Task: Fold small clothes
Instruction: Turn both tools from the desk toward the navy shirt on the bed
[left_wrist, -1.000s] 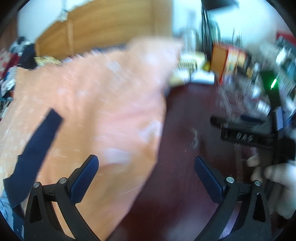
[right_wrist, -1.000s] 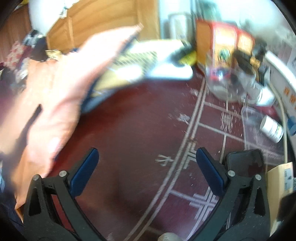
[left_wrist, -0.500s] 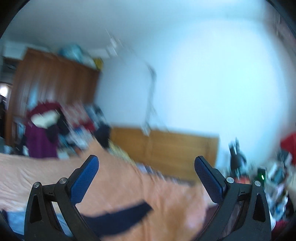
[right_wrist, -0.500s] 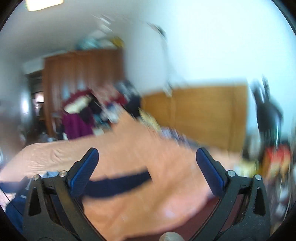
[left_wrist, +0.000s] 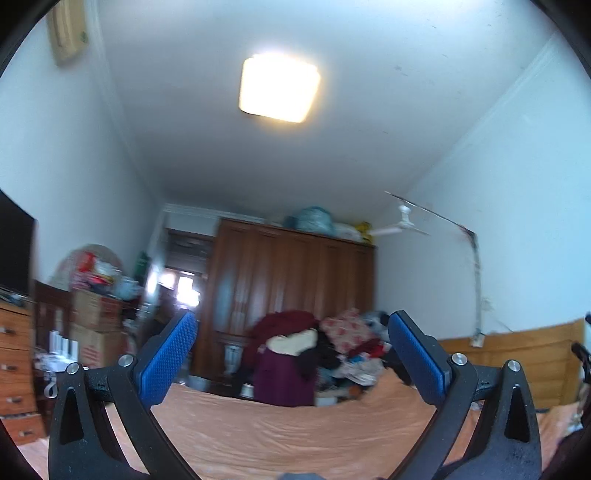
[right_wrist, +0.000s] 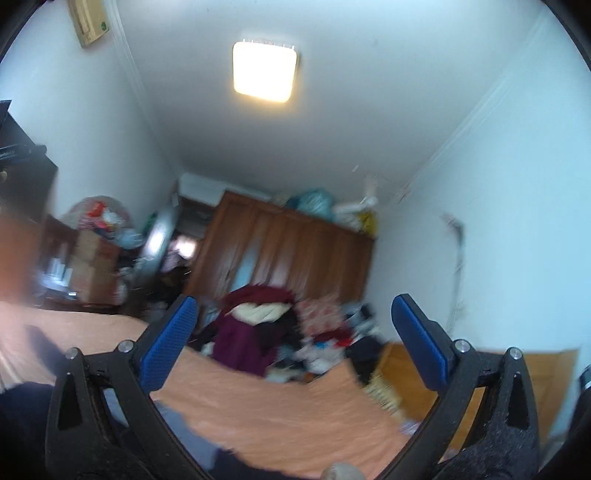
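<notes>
Both tongs raised, pointing at the far wall.
I see the left gripper (left_wrist: 291, 354) and right gripper (right_wrist: 293, 339) spread wide, empty, above the orange bedspread (left_wrist: 295, 428).

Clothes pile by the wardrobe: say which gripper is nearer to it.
Right, seemingly, only slightly. The right gripper frames the clothes pile looming a bit larger; the left gripper faces it from farther across the orange sheet.

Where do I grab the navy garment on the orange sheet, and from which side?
The navy garment lies on the orange sheet, low left of the open right gripper. Tilt down and pinch its nearest edge from above; blur hides any corners.
</notes>
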